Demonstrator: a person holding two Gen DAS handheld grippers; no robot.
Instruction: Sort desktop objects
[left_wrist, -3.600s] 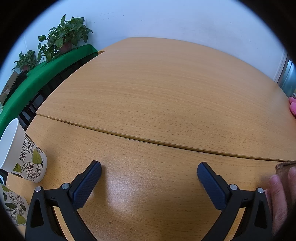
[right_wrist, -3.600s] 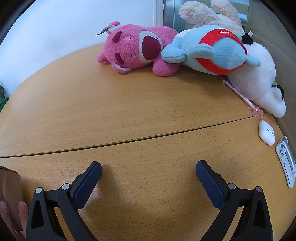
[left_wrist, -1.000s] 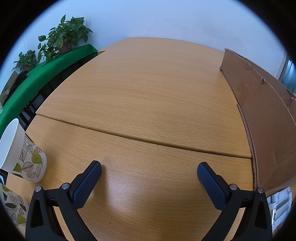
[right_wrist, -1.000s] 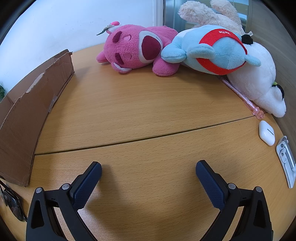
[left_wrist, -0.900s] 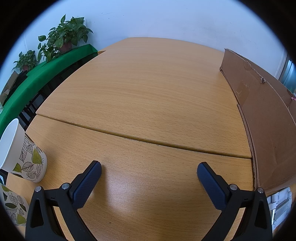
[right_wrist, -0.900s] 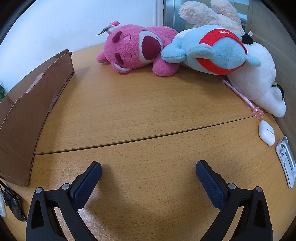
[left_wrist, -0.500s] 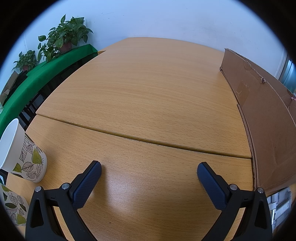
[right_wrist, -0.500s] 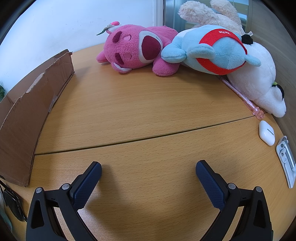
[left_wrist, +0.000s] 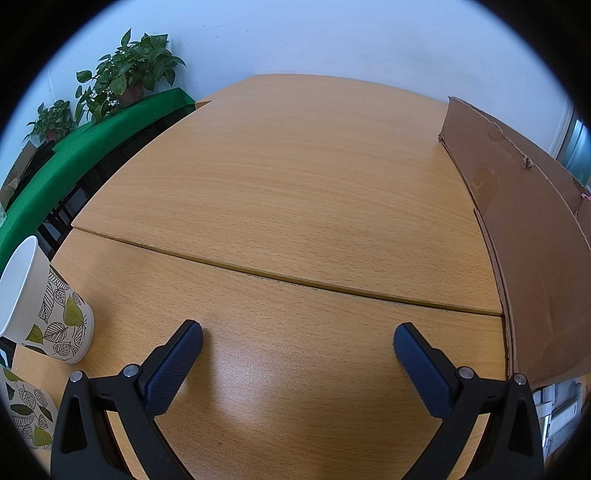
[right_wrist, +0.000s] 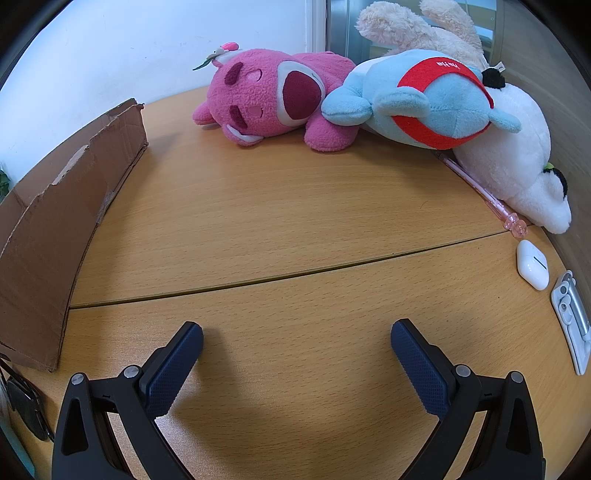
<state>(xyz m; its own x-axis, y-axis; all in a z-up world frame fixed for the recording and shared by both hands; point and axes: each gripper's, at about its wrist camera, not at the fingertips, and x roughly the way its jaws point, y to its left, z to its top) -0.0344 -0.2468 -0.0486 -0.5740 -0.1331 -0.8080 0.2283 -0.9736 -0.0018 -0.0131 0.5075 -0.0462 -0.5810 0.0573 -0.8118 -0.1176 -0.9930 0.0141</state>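
my left gripper (left_wrist: 297, 341) hangs low over the wooden table (left_wrist: 295, 192) with its fingers spread wide and nothing between them, only bare wood. to its right a cardboard box (left_wrist: 532, 236) stands on the table, its torn wall running away from me; just past the box's near corner i see something white and grey (left_wrist: 557, 400), too cut off for me to name. at the far left edge a paper cup with a leaf print (left_wrist: 44, 306) stands upright, a second leaf-print cup (left_wrist: 26, 410) nearer to me and partly out of view. potted plants (left_wrist: 125, 85) sit on a green-covered surface beyond the table. my right gripper (right_wrist: 297, 339) is likewise wide open and holding nothing, above bare wood. the same box (right_wrist: 62, 221) is on its left, and a dark object (right_wrist: 26, 406) lies by the box's near corner, too clipped to identify. at the back a pink plush bear (right_wrist: 269, 99) lies on its side, touching a light blue plush with a red band (right_wrist: 424, 103), which leans on a white plush (right_wrist: 517, 158). a pink pen (right_wrist: 484, 194) lies along the white plush, a white earbud case (right_wrist: 532, 264) just beyond its tip, and a white clip-like piece (right_wrist: 570, 317) near the right edge.
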